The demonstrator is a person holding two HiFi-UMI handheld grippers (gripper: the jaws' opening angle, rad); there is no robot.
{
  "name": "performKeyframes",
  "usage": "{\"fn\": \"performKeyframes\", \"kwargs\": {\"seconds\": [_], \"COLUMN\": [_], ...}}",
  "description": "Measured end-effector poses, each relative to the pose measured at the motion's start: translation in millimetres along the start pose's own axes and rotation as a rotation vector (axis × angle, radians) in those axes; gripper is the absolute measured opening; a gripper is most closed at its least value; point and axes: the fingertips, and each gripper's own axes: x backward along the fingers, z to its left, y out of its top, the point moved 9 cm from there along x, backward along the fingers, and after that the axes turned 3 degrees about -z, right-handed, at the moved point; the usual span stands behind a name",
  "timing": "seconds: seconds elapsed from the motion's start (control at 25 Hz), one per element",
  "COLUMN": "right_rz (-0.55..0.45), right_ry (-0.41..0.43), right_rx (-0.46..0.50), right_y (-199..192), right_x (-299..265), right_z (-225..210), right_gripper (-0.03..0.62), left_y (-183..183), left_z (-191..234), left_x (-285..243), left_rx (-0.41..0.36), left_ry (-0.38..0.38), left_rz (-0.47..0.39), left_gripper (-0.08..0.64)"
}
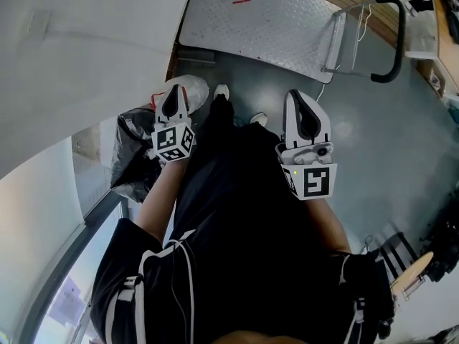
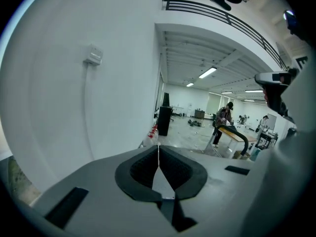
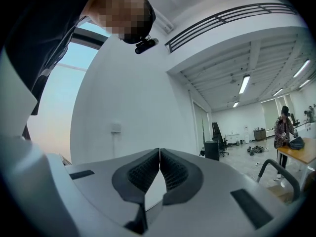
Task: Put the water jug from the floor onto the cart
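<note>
Clearly, nothing has been moved yet. On the far left a white wall [image 1: 79,41] curves past, and at its foot a black bag [image 1: 131,145] lies on the floor. My left gripper [image 1: 174,93] hangs just beside that bag, its jaws pressed together with nothing between them; its own view shows only the pads meeting and the hall beyond.

Just past its tip lies a pale rounded thing with bits of red on it. I take it for the water jug [image 1: 197,86], though my gripper covers much of it and I cannot be sure. It sits on the floor, near my shoes [image 1: 221,92].

To the right, my right gripper [image 1: 295,99] is held over the floor, its jaws likewise closed on nothing. Farther off and to the right stands the cart [image 1: 265,20], with nothing on its metal deck and its black handle [image 1: 393,45] at the right end.

As I judge it, the task is at its very start: the jug is not gripped or lifted, and the cart is not loaded. All of it is left to do: open my jaws, take hold of the jug, raise it, carry it to the deck and set it down.
</note>
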Motion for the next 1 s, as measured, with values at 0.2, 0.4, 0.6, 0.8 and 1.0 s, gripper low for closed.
{"fn": "performKeyframes", "kwargs": {"seconds": [0.2,0.4,0.6,0.8,1.0], "right_rz": [-0.01,0.023,0.087,0.182,0.234], "right_ry": [0.073,0.166,0.143,0.114,0.049], "right_rx": [0.115,0.143,0.148,0.142,0.123], "right_y": [9.3,5.9,-4.2,-21.7,-38.0], "right_x": [-33.6,-67.9,-92.1,-114.2,-124.9], "right_z": [19.6,43.1,53.6,51.7,63.8], "right_gripper": [0.018,0.018,0.018,0.018,0.018], "left_y": [-31.4,-77.7,-103.4,-131.8,-180.3], "left_z": [42.1,84.4,118.8,132.2,144.3], "left_x": [-16.7,-29.1,-43.0,-79.7,-95.9], "left_rx": [-0.019,0.061,0.023,0.045,0.041], "left_ry": [-0.031,0.033,0.088,-0.004,-0.164], "left_rz": [0.124,0.264,0.278,0.406,0.569], "left_gripper": [0.02,0.021,0.021,0.064,0.112]}}
